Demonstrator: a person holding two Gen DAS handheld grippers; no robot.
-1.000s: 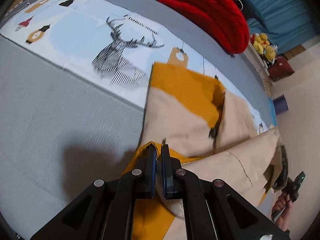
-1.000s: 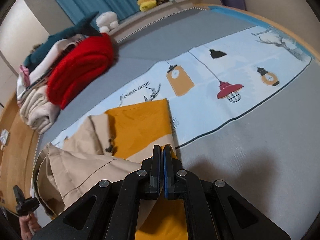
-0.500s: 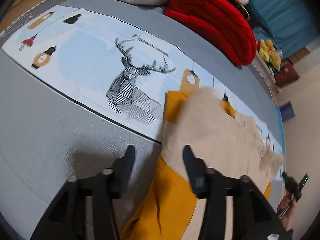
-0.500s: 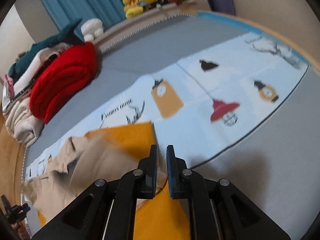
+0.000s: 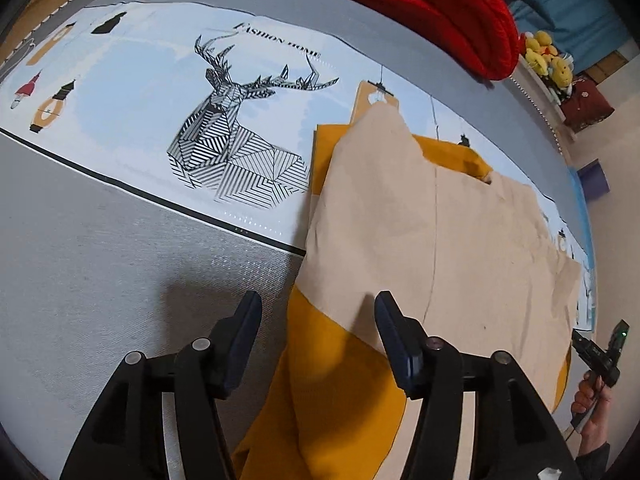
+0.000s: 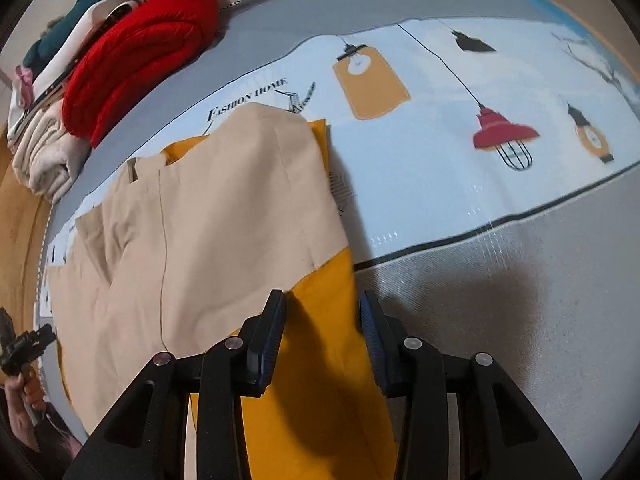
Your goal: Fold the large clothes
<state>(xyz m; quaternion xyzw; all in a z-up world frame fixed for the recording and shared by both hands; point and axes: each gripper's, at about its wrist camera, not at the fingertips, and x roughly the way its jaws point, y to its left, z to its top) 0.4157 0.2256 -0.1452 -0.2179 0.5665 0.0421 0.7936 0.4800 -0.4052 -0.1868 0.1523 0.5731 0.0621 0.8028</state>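
Left hand-held gripper gapes above garment.

Beige/mustard garment, grey mat w/ b&w deer print.

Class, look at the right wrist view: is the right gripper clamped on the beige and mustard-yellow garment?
No: the right gripper has its jaws apart, above the beige and mustard-yellow garment, gripping nothing.

right gripper: jaws apart, empty | beige-and-mustard garment: flat on printed mat | red blanket: behind
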